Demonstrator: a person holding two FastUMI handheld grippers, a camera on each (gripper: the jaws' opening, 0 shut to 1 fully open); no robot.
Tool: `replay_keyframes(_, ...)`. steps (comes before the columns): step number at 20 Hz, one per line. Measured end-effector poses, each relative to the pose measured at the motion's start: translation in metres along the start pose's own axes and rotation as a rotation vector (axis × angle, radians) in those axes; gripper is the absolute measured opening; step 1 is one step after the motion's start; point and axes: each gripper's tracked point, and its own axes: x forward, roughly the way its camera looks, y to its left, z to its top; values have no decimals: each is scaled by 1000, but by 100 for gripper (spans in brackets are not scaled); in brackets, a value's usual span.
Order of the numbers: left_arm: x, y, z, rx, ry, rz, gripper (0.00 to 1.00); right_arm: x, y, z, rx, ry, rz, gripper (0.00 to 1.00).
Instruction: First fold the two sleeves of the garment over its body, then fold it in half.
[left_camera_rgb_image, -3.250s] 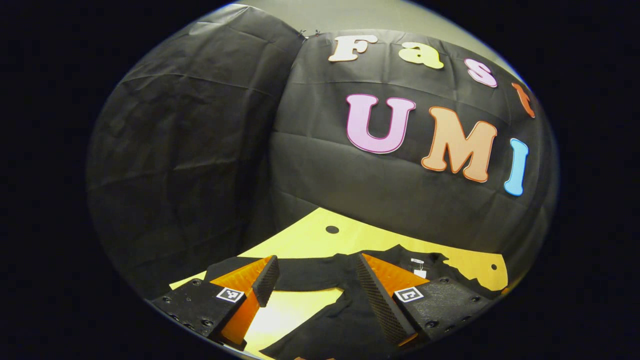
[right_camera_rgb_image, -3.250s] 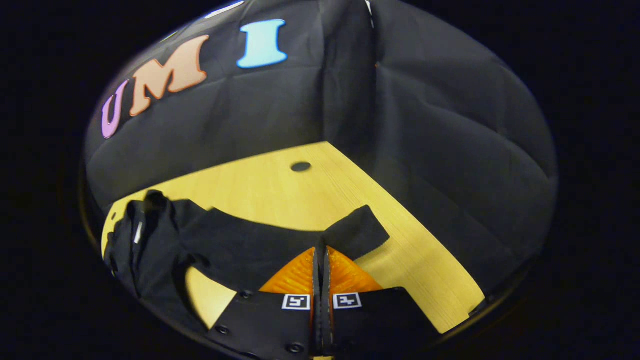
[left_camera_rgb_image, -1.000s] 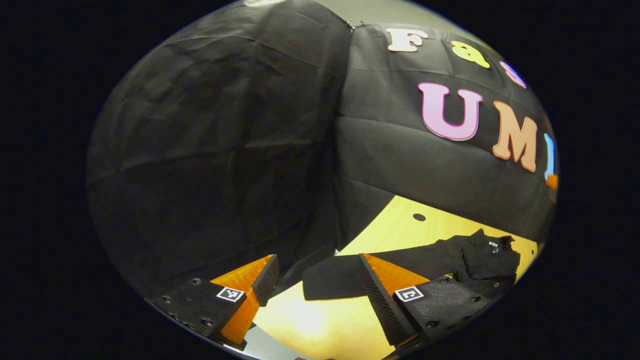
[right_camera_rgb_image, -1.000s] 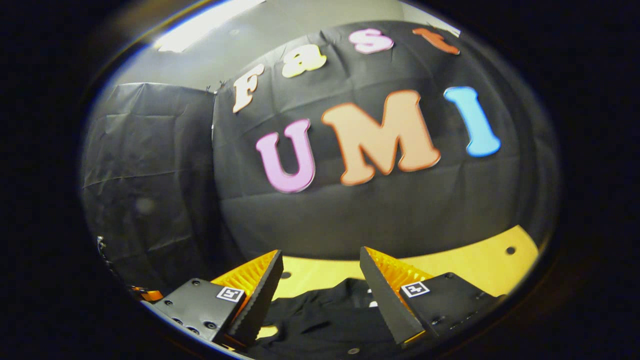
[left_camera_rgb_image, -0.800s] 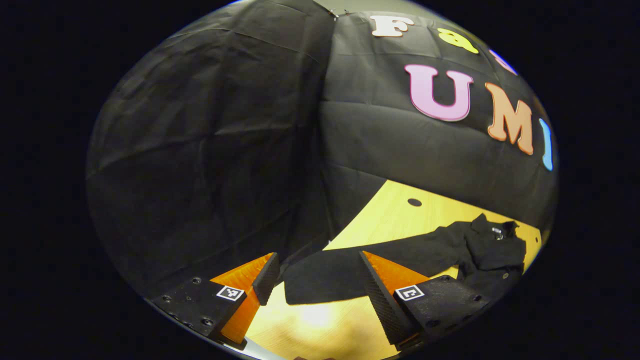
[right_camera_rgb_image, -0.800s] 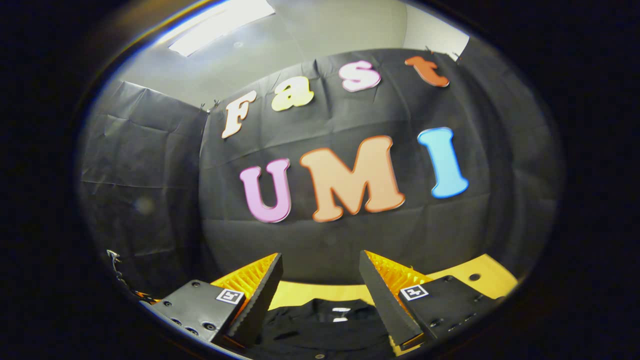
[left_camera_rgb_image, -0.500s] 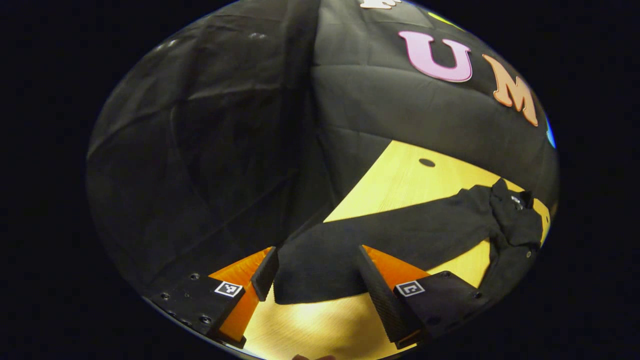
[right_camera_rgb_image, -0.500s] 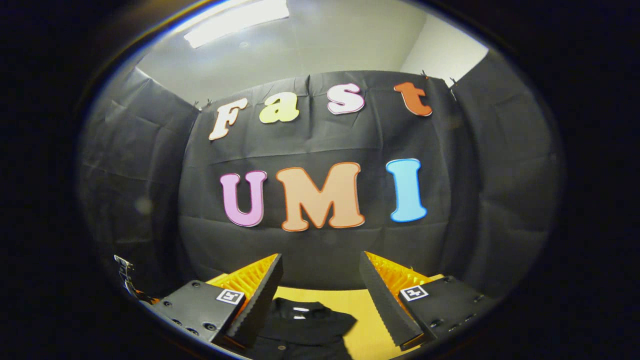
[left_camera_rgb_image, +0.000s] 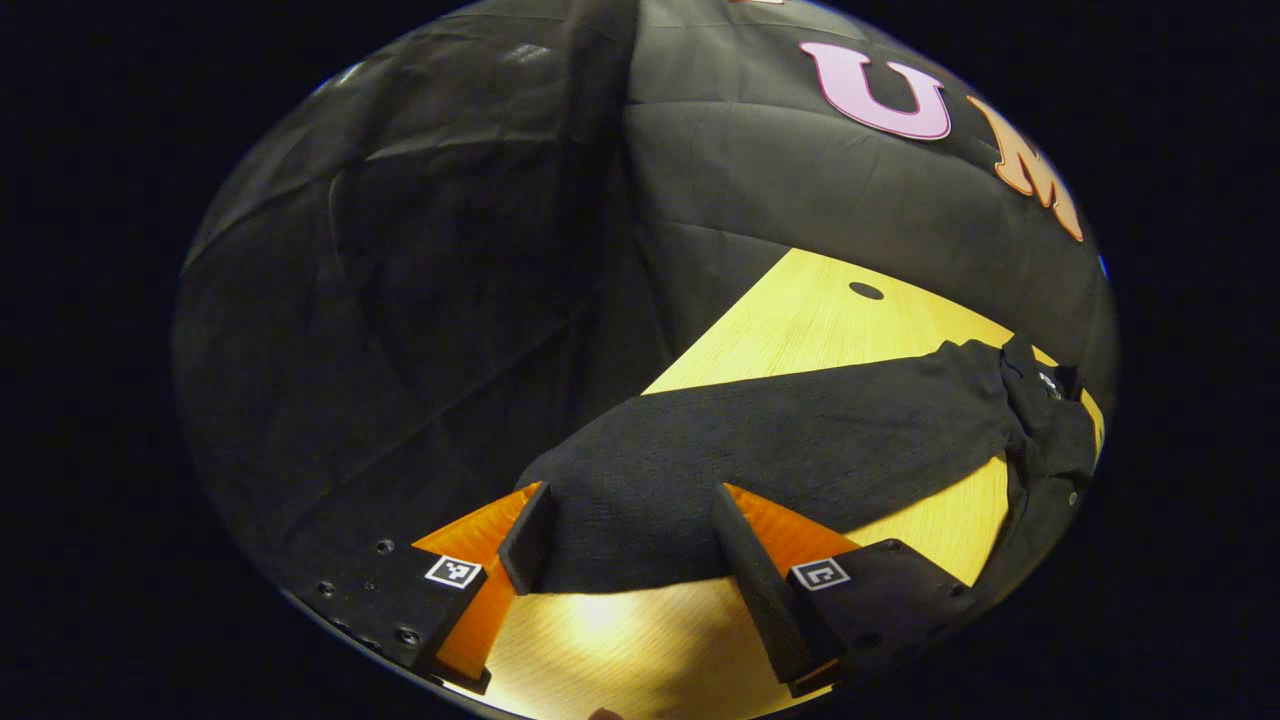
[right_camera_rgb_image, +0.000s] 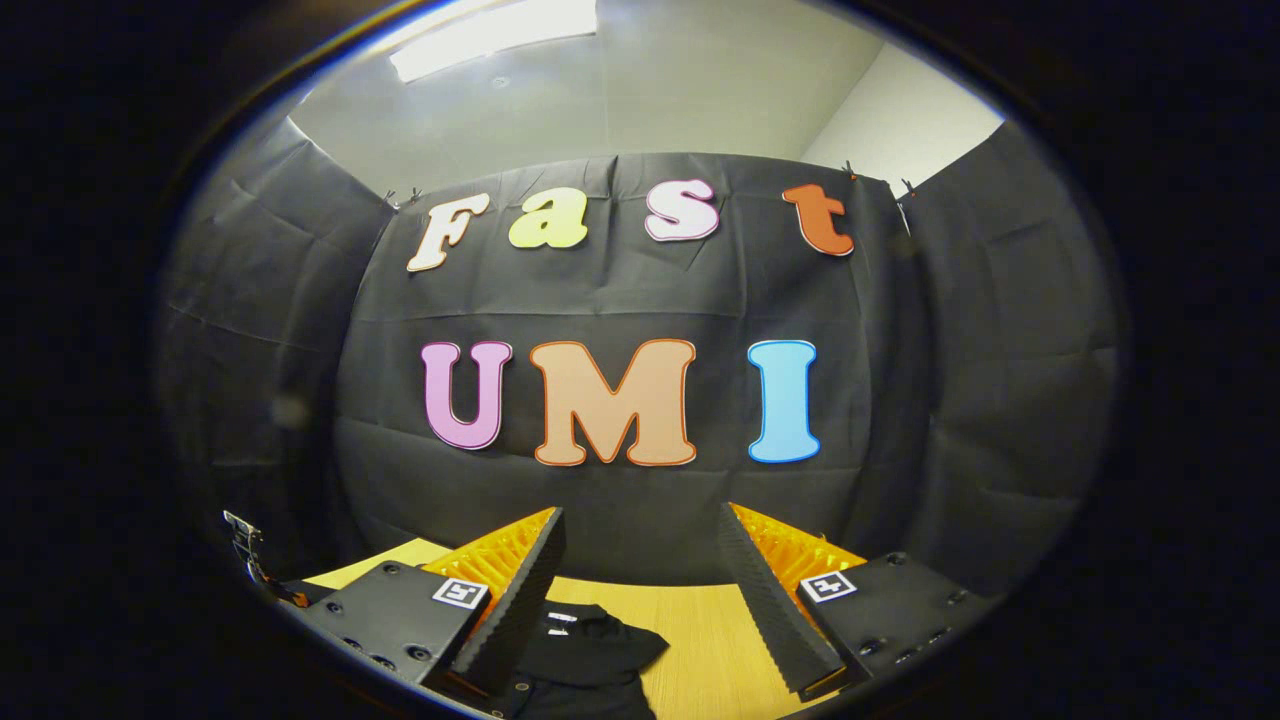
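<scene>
A black garment lies on the yellow wooden table (left_camera_rgb_image: 800, 320). In the left gripper view its long sleeve (left_camera_rgb_image: 780, 450) stretches from the collar (left_camera_rgb_image: 1045, 395) at the right down to the cuff end, which lies between the fingers of my left gripper (left_camera_rgb_image: 625, 545). That gripper stands open, its fingers on either side of the cuff and not pressing it. In the right gripper view my right gripper (right_camera_rgb_image: 640, 590) is open and raised, with nothing between its fingers. Below it the garment's collar part (right_camera_rgb_image: 580, 645) with a small white tag shows on the table (right_camera_rgb_image: 700, 630).
Black cloth booth walls (left_camera_rgb_image: 420, 300) close off the table on the left and behind. A small dark hole (left_camera_rgb_image: 866, 291) sits in the tabletop near the back wall. Bare tabletop (left_camera_rgb_image: 620, 650) lies in front of the cuff.
My right gripper let go of the right sleeve, opened and rose over the collar. My left gripper swung left and came down around the left sleeve's cuff, still open.
</scene>
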Motion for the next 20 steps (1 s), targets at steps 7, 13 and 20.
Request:
replay_keyframes(7,6,-31,2,74,7,-16,18,-9,-16,-1,-24,11,-25,94)
replay_keyframes(13,8,-32,9,175,21,53,0,-26,-53,9,-33,-24,-97,96)
replay_keyframes(20,-22,-83,76,218,-98,56,0,-44,-111,-16,-9,21,-176,97)
